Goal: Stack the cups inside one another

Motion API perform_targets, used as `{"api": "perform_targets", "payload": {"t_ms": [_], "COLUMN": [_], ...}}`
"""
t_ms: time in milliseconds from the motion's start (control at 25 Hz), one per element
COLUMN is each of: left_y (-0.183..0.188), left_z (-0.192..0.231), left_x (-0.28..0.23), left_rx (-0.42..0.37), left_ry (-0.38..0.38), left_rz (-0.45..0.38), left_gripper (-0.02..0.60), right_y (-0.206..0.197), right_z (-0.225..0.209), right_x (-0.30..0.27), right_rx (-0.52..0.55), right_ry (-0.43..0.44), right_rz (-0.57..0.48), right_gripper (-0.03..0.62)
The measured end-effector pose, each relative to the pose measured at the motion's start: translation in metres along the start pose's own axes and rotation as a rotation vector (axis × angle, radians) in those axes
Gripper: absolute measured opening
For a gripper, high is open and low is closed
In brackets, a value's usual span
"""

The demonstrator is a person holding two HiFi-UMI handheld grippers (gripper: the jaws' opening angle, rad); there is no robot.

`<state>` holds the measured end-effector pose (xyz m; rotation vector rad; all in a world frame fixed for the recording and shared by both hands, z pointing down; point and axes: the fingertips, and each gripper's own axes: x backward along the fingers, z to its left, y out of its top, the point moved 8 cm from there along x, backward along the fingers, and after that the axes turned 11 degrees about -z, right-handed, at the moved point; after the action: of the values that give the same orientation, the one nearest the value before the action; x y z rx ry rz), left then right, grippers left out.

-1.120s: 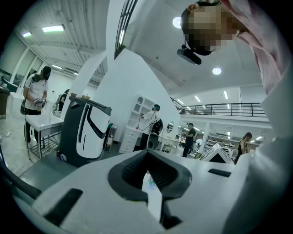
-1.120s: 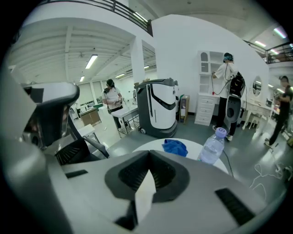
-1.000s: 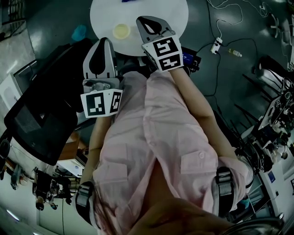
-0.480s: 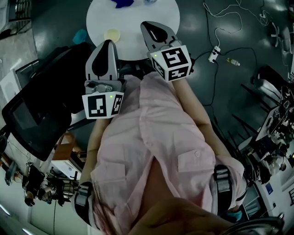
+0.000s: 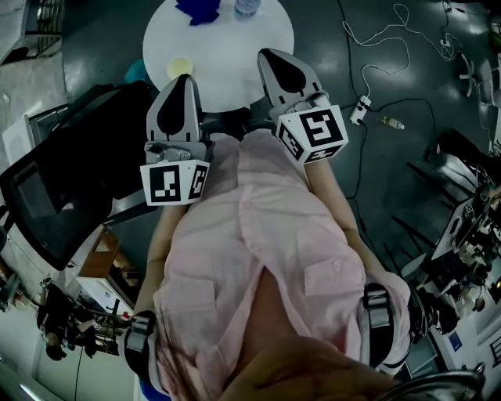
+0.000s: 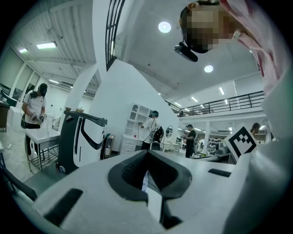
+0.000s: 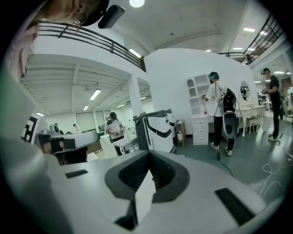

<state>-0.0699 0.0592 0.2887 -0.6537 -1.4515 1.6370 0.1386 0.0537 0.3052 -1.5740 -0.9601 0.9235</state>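
Observation:
In the head view a pale yellow cup (image 5: 179, 67) stands on the near left part of a round white table (image 5: 235, 55). A blue object (image 5: 197, 9) and a clear cup-like thing (image 5: 245, 6) sit at the table's far edge, partly cut off. My left gripper (image 5: 178, 80) and right gripper (image 5: 272, 55) are held up close to my chest, short of the table. Both gripper views look out across the hall, not at the cups. The left gripper (image 6: 146, 154) and the right gripper (image 7: 149, 156) are shut, with nothing between the jaws.
A black office chair (image 5: 70, 180) stands at my left, with a teal object (image 5: 135, 72) beside the table. Cables and a power strip (image 5: 361, 108) lie on the dark floor to the right. Equipment stands (image 5: 462, 235) crowd the right edge. People work in the hall.
The table and the yellow cup have slid toward the top of the head view. My right gripper has shifted right and lower. The left gripper has barely moved.

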Motion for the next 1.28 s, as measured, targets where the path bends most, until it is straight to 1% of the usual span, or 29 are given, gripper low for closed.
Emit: {"api": "perform_targets", "payload": {"t_ms": [200,440,560,640,760,880,1000,1160,1280], "left_y": [-0.005,-0.009,-0.014,-0.015,-0.014,-0.017,-0.019,-0.019,-0.021], "left_z": [-0.017,-0.024,-0.027,-0.031,-0.039,-0.041,-0.037,-0.032,-0.031], "left_x": [0.008,0.019,0.019,0.016,0.012,0.009,0.008,0.01,0.011], "left_rx": [-0.014,-0.016,0.004,-0.004,-0.032,-0.034,-0.029,-0.021,-0.015], "left_ry": [0.037,0.086,0.088,0.072,0.034,0.014,0.014,0.023,0.024], "left_rz": [-0.014,-0.008,0.01,0.016,0.015,0.025,0.033,0.039,0.051], "left_gripper": [0.015,0.015,0.015,0.015,0.015,0.015,0.015,0.015,0.015], "right_y": [-0.008,-0.014,-0.014,-0.015,-0.015,-0.019,-0.018,-0.011,-0.013], "right_z": [-0.017,-0.03,-0.028,-0.026,-0.02,-0.014,-0.004,0.019,0.026], "right_x": [0.03,0.054,0.058,0.057,0.057,0.055,0.047,0.041,0.039], "right_rx": [-0.014,-0.021,-0.014,-0.004,0.026,0.045,0.087,0.181,0.2], "right_ry": [-0.011,-0.003,0.015,0.03,0.062,0.099,0.154,0.223,0.252], "right_rz": [0.001,0.001,-0.008,-0.012,-0.012,-0.004,0.006,0.008,0.023], "right_gripper": [0.029,0.031,0.031,0.031,0.031,0.031,0.031,0.032,0.032]}}
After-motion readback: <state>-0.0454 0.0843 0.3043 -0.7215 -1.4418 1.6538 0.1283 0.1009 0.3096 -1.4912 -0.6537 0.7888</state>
